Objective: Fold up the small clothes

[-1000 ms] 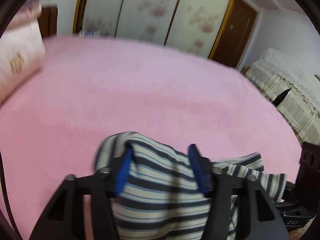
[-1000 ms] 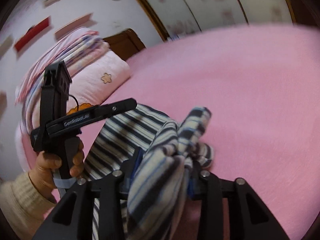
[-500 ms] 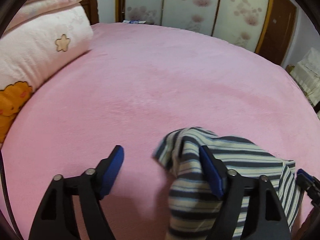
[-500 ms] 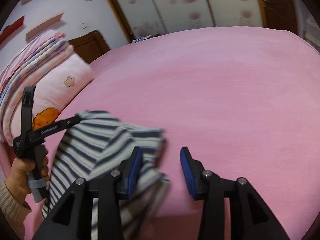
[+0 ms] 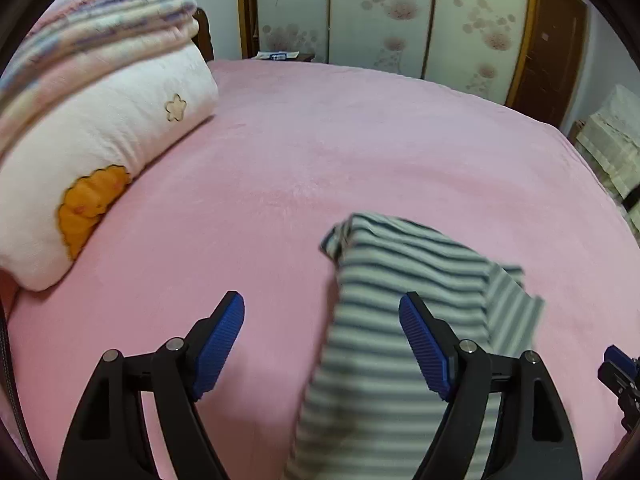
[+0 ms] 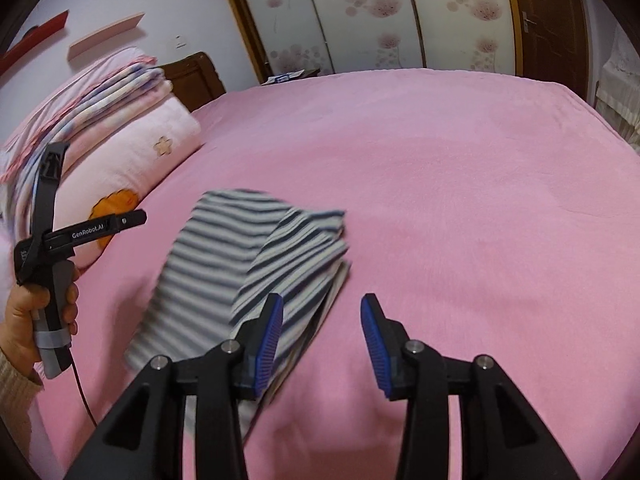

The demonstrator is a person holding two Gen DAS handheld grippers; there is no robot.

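Now both left gripper and right gripper jaws gape wide, gripping nothing, over striped garment.

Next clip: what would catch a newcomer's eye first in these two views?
The striped garment lies bunched on the pink bed cover, blurred in both views. Both grippers, left and right, hang open over it, gripping nothing. At the bed's left edge sits a white pillow with an orange patch, under folded blankets.

"GenRobot.AI" is printed in white on the left gripper body.
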